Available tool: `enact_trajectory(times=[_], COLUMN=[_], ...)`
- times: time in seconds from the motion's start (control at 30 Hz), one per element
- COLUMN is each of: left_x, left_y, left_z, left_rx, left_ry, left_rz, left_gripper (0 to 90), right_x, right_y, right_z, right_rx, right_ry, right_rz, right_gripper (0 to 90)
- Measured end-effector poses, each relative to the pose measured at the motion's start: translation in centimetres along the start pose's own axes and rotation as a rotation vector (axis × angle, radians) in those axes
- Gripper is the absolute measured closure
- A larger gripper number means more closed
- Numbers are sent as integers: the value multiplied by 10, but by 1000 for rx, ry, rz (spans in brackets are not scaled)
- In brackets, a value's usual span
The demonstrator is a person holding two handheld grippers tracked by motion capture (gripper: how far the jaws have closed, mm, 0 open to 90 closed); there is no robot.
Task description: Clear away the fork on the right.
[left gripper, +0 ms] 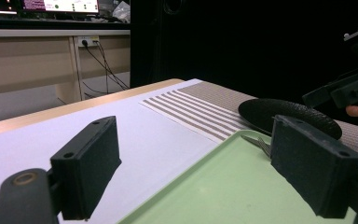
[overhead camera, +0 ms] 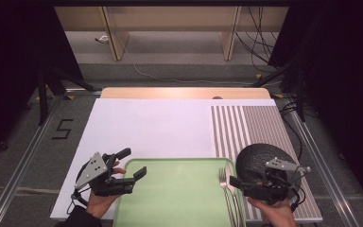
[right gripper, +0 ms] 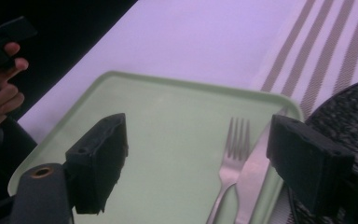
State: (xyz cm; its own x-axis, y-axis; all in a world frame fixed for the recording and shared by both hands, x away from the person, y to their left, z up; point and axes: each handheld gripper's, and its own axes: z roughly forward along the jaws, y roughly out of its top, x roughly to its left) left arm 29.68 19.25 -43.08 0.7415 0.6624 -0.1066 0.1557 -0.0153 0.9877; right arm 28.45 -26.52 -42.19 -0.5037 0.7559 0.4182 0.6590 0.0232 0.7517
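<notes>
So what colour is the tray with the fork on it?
Pale green tray, clearest in the high view.

A pale green tray [overhead camera: 170, 198] was seen at six o'clock on the table, with a silver fork [overhead camera: 225, 187] and a silver knife [right gripper: 254, 177] laid along its three o'clock edge. A black, finely textured plate [overhead camera: 255, 158] was set at four o'clock on a placemat [overhead camera: 260, 127] striped in beige and white. The table cover [overhead camera: 151, 127] was plain white. Both grippers [overhead camera: 123, 177] [overhead camera: 238, 182] were black with grey plates.
</notes>
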Motion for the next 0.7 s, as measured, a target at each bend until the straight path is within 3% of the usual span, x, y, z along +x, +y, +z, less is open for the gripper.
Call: enact_trajectory(times=[0.4,0.7], left_x=[1,0], left_y=[0,0], left_z=[-1,-1], left_rx=[-6,-6], left_ry=[-1,-9], left_rz=[-5,-5], left_gripper=[155,154], right_x=[-15,-23], right_y=[1,0], right_z=[-15,-21], right_rx=[-68,-80], right_ry=[-45,-73], right_rz=[39,62], right_gripper=[179,162])
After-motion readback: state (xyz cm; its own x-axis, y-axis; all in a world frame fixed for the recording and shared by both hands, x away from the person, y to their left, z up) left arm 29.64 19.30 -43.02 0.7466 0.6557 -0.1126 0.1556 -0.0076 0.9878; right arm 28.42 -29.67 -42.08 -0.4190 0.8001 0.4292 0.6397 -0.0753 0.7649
